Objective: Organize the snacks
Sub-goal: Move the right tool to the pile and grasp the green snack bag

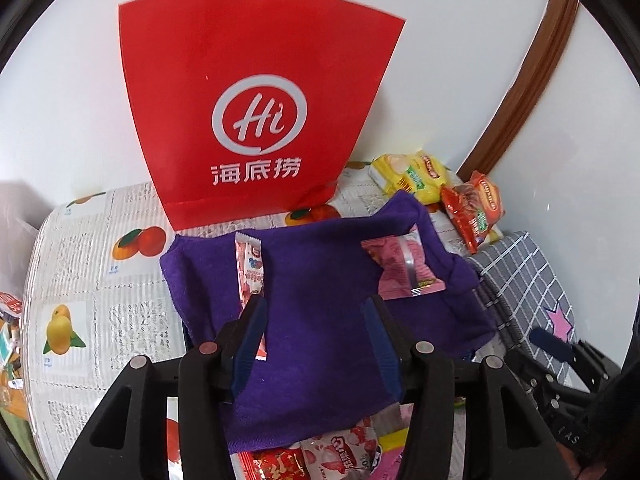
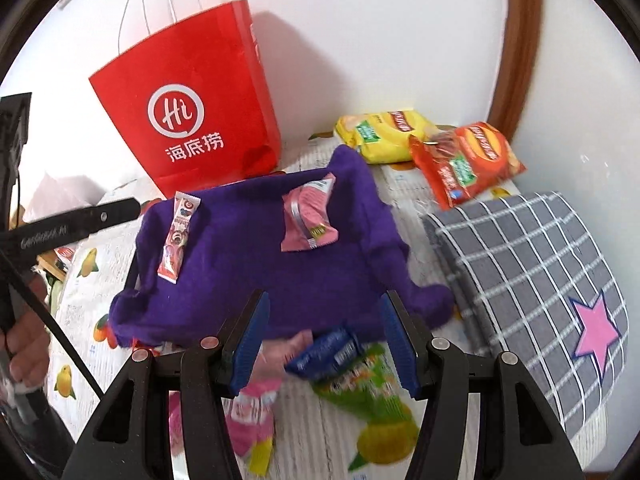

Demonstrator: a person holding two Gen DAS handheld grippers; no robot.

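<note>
Purple cloth [image 2: 280,280] half-hides blue packet [image 2: 326,354].

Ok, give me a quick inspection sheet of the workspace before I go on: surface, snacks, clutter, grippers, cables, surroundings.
Surface: fruit-print tablecloth, with a purple cloth spread on it.
Job's things: slim pink stick packet and pink pouch lie on the cloth; yellow chip bag and orange chip bag at the far right; blue packet, green bag and pink packets near the front edge.
Clutter: red paper bag, upright; grey checked mat.
Grippers: left gripper open, empty; right gripper open, empty.
Cables: nothing seen.
Surroundings: white wall, brown wooden trim.
</note>
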